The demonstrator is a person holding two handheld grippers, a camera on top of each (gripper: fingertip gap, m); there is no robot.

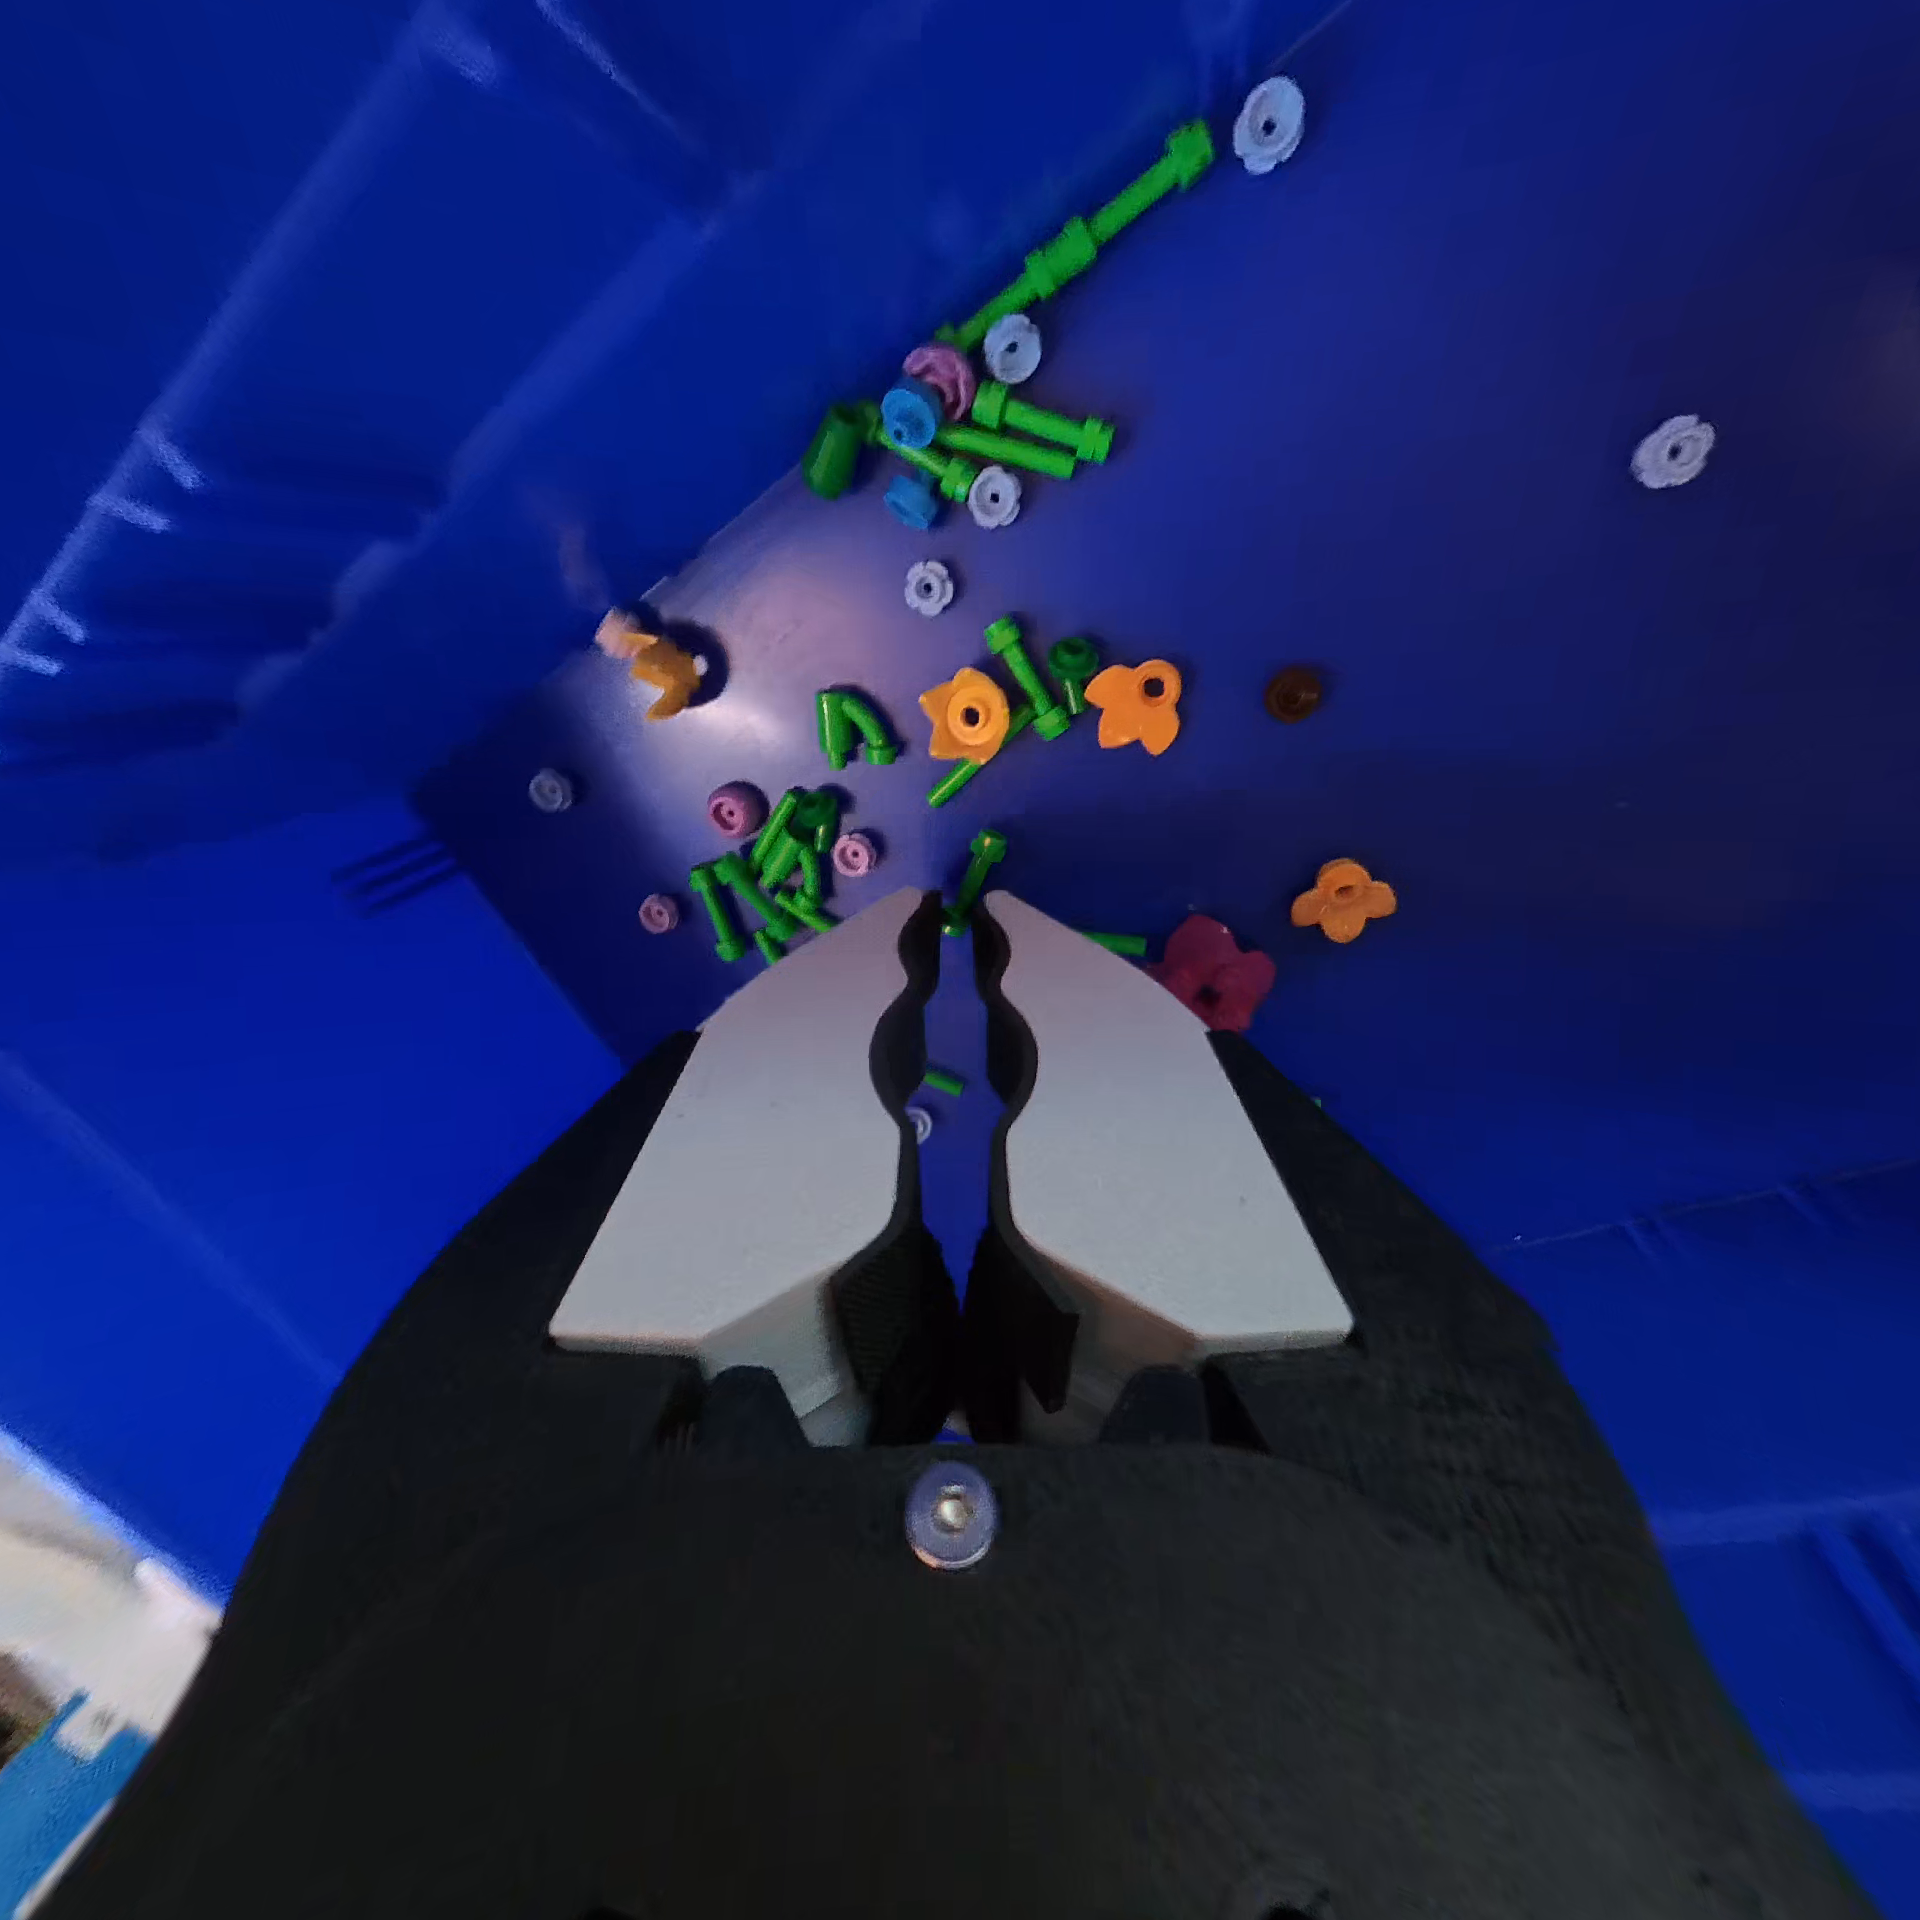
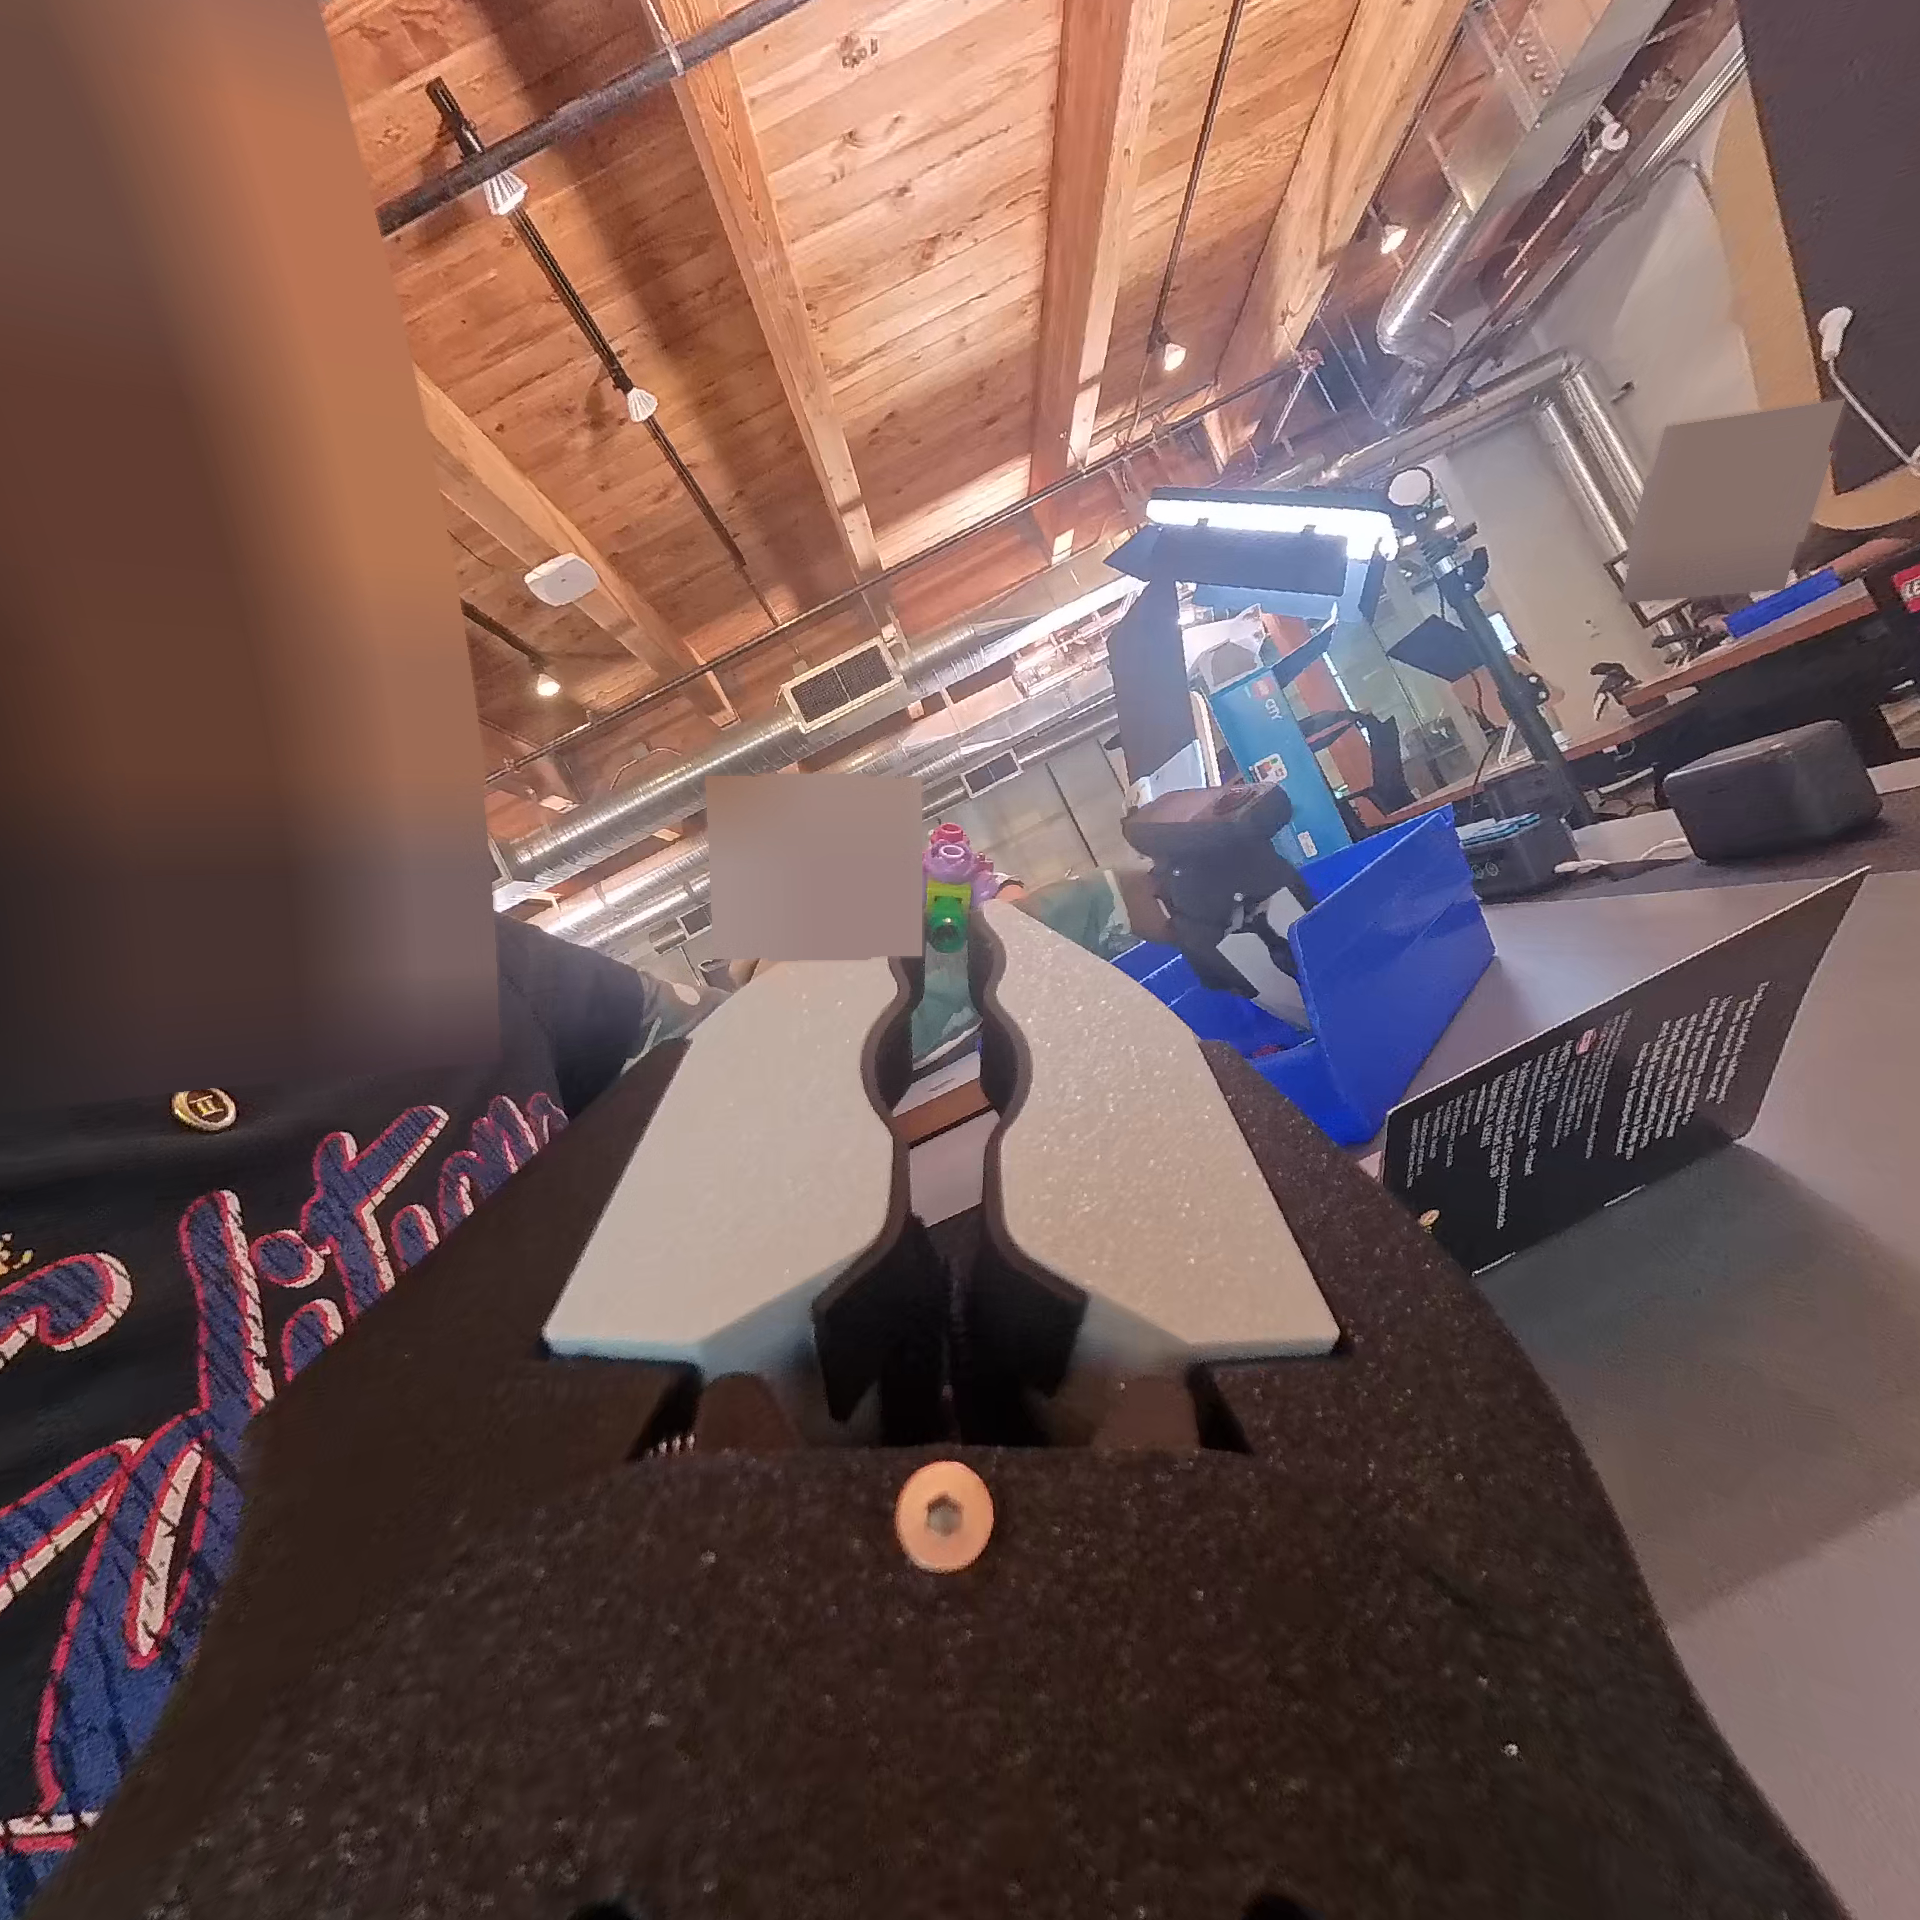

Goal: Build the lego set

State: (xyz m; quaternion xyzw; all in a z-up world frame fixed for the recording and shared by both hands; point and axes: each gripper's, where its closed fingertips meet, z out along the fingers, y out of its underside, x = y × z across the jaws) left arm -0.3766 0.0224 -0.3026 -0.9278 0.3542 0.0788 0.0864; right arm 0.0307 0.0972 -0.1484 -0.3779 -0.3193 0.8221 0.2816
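While the left gripper (image 1: 958, 906) is lowered into a blue bin (image 1: 312, 416), its fingers are narrowed onto a thin green stem piece (image 1: 975, 878) at their tips, with loose orange flowers (image 1: 1135, 704) scattered just beyond. A small flower assembly (image 2: 948, 896) is pinched between the right gripper's (image 2: 940, 940) fingers, raised above the grey worktop (image 2: 1662, 1403).

left gripper (image 1: 958, 906): pointed down, fingers nearly together, pinching something thin at the tips | right gripper (image 2: 948, 935): raised, tilted upward, 2 fingertips clamped on something small
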